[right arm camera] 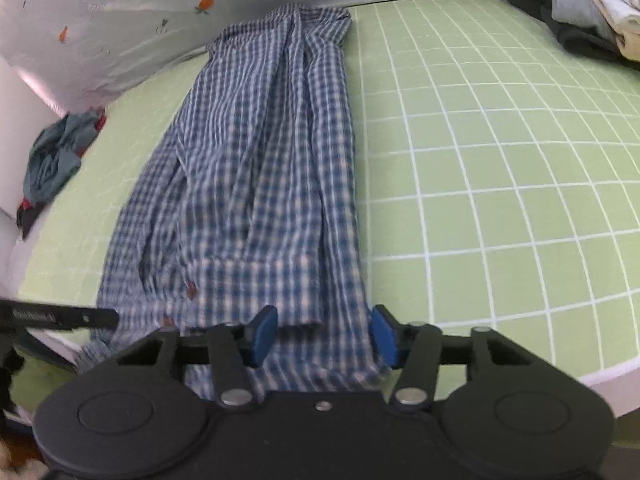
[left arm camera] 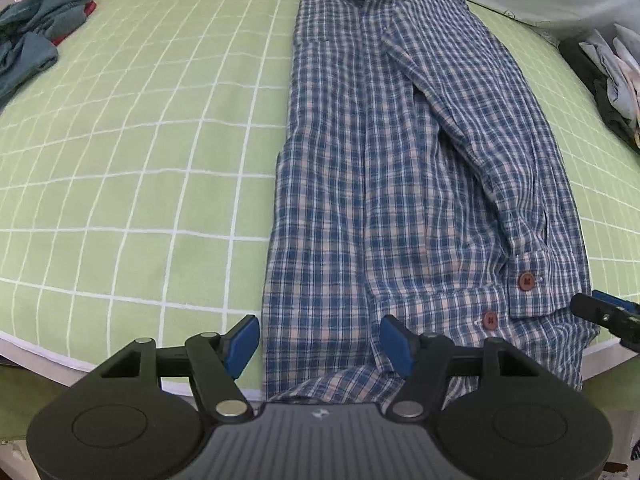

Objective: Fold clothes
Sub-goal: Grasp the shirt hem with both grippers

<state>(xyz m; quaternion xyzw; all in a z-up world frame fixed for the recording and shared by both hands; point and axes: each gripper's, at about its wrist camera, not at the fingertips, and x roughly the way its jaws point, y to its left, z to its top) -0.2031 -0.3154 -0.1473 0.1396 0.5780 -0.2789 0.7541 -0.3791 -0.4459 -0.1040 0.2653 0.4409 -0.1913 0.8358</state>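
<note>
A blue and white checked shirt (left arm camera: 380, 168) lies lengthwise on the green grid sheet (left arm camera: 140, 140), folded narrow, a sleeve laid over it with two red cuff buttons (left arm camera: 526, 281). My left gripper (left arm camera: 320, 342) hovers open over the shirt's near hem at the bed edge, its blue pads (left arm camera: 245, 344) apart on either side of the cloth. In the right wrist view the same shirt (right arm camera: 256, 168) runs away from my right gripper (right arm camera: 324, 332), which stands open over the near end, pads not pressing the cloth. The right gripper's tip (left arm camera: 608, 312) shows at the far right.
A crumpled teal garment (left arm camera: 28, 44) lies at the far left of the bed. A pile of pale and dark clothes (left arm camera: 608, 76) sits at the right edge. A white printed sheet (right arm camera: 120, 28) rises behind the bed. The bed's white edge (right arm camera: 600, 376) runs close to both grippers.
</note>
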